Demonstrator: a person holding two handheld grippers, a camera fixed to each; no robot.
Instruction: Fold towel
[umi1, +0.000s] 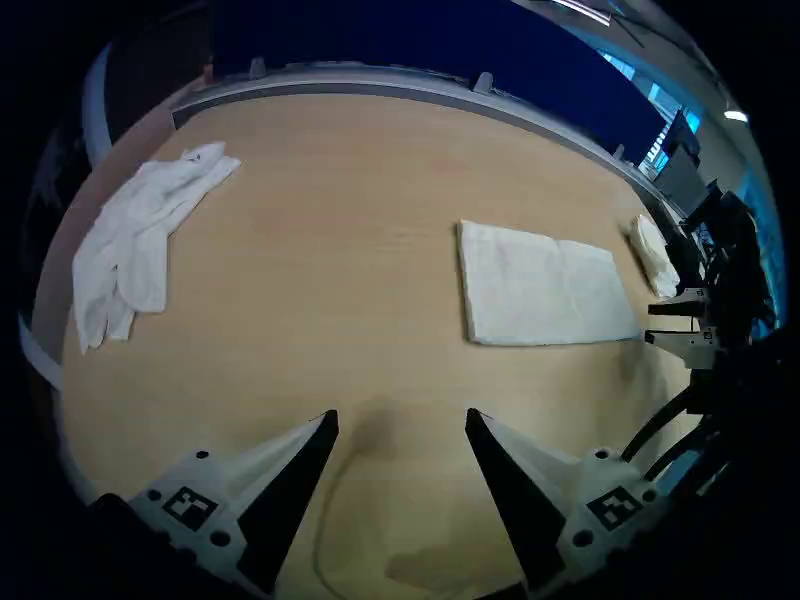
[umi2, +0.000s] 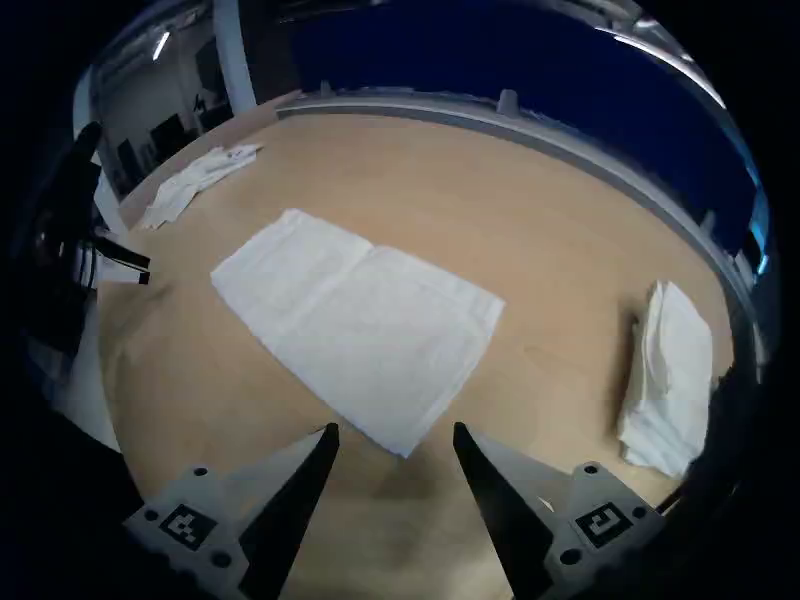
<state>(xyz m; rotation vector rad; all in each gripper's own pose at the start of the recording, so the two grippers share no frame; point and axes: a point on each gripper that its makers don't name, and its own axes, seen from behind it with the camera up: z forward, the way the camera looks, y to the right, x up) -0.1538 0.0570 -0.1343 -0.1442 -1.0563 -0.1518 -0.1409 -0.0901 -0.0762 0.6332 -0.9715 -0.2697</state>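
The towel (umi2: 360, 325) is spread flat on the wooden table (umi2: 560, 230) as a long white rectangle, and a faint crease is seen across its middle. Whether it is one layer or more cannot be told. In the right gripper view its near corner lies just in front of the right gripper (umi2: 395, 427), whose two fingers are held apart with nothing between them. In the left gripper view the towel is seen farther off, toward the right side. The left gripper (umi1: 400, 415) is likewise spread wide and empty, above bare wood.

The cloth is judged to be light, soft and limp. Its shape will probably not be kept when it is lifted, and it may sag and drag on the table if it is taken at one point only. A hold on the two corners of one short edge is therefore advised, one corner for each gripper, with the fingers brought low to the wood. The fabric is not fragile, and little slipping is expected.

Farther out, a crumpled pile of white cloths (umi1: 140, 245) is seen near the table's left edge, and a stack of folded towels (umi2: 670, 385) is placed well apart at the right edge.
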